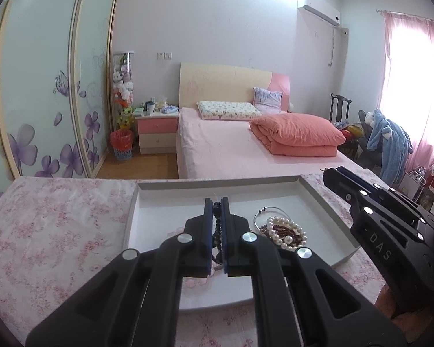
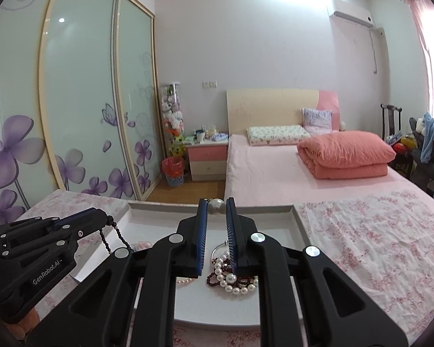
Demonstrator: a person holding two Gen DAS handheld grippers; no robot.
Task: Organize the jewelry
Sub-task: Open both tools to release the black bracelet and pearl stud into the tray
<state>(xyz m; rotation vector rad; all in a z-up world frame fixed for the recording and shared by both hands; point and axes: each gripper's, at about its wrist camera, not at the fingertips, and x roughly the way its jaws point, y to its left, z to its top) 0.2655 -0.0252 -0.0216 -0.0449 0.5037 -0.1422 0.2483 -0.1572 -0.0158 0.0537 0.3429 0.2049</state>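
Note:
A shallow white tray (image 1: pixel 170 202) (image 2: pixel 299 225) lies on a floral cloth. My left gripper (image 1: pixel 216 202) (image 2: pixel 102 217) is shut on a dark bead strand (image 1: pixel 216 231) (image 2: pixel 115 235), which hangs from it over the tray's left part. My right gripper (image 2: pixel 217 202) (image 1: pixel 331 172) is shut on a large pearl (image 2: pixel 217 206) above the tray. A pile in the tray holds a white pearl bracelet (image 1: pixel 286 231) (image 2: pixel 231 283), dark red beads (image 1: pixel 267 228) (image 2: pixel 214 280) and a thin silver bangle (image 1: pixel 260 214) (image 2: pixel 217 250).
The floral cloth (image 1: pixel 58 231) (image 2: pixel 376 245) covers the work surface. Beyond it stand a pink bed (image 1: pixel 231 144), a bedside cabinet (image 1: pixel 157 133), a red bin (image 1: pixel 121 144) and sliding wardrobe doors (image 2: pixel 81 101). A chair with clothes (image 1: pixel 387 136) stands at the right.

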